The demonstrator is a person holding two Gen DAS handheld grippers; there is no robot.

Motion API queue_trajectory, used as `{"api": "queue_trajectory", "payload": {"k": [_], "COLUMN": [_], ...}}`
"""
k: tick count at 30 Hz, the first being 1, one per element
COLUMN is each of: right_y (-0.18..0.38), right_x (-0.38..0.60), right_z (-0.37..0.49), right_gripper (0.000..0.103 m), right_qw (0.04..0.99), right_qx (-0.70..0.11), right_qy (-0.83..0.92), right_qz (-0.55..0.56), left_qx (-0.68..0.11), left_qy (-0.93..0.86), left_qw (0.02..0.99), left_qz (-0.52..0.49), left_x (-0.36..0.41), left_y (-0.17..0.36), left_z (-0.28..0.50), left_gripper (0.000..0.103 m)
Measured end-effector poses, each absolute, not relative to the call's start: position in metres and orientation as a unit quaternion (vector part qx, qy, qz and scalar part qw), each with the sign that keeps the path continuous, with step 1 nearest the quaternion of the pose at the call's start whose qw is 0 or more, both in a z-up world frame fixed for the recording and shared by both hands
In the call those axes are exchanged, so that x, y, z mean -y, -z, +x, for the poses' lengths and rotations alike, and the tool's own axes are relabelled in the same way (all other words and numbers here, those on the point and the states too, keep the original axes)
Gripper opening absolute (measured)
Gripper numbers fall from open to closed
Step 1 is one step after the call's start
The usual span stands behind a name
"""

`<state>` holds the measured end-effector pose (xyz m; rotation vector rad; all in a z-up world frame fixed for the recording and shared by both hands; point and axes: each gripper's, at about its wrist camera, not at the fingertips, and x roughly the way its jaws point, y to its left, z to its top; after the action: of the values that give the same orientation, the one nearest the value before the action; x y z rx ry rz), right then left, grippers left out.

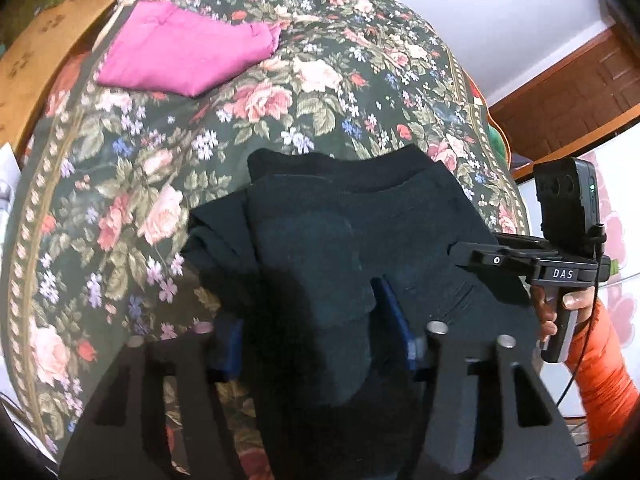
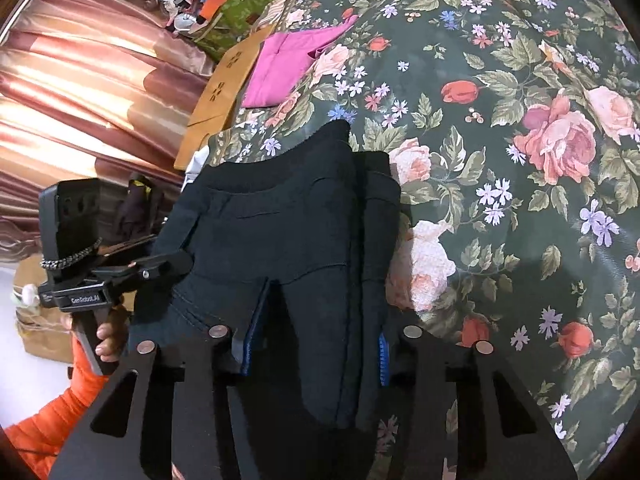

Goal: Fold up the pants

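Note:
Black pants (image 1: 352, 220) lie folded on a floral bedspread (image 1: 280, 112), waistband toward the far side. In the left wrist view my left gripper (image 1: 316, 332) has its blue pads (image 1: 394, 320) on either side of a thick fold at the near edge of the pants and pressing it. The right wrist view shows the same pants (image 2: 288, 216), where my right gripper (image 2: 320, 340) clamps a bunched fold between its blue pads (image 2: 383, 356). Each gripper also shows in the other's view: the right gripper (image 1: 476, 254) at the pants' right edge, the left gripper (image 2: 172, 264) at their left edge.
A folded pink garment (image 1: 180, 52) lies farther back on the bedspread (image 2: 500, 120). A brown cardboard piece (image 2: 224, 92) stands at the bed's edge, with pink curtains (image 2: 80, 80) behind. A wooden door (image 1: 580, 92) is at the right. Orange sleeves (image 1: 600, 380) hold both handles.

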<state>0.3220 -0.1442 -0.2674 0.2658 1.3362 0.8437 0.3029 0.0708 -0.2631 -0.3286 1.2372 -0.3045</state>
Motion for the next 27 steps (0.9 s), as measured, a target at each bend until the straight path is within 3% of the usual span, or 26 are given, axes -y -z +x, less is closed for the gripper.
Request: {"api": "queue_trajectory", "payload": {"k": [6, 27], "right_y": [0.247, 0.116], "right_x": [0.138, 0.076], "right_z": [0.318, 0.35], "right_gripper": [0.019, 0.014], "right_qw": [0.733, 0.851], "right_qx": [-0.569, -0.363], "right_qy": [-0.362, -0.376], "right_qz": [0.083, 0.055], "left_qx": [-0.546, -0.4], "left_qy": [0.145, 0.076], "left_qw": [0.819, 0.912], "left_qz": [-0.103, -0.041], "left_x": [-0.059, -0.102], "left_y": [0.24, 0.114], "left_z": [0.297, 0.351], "left_gripper": [0.037, 0.032]}}
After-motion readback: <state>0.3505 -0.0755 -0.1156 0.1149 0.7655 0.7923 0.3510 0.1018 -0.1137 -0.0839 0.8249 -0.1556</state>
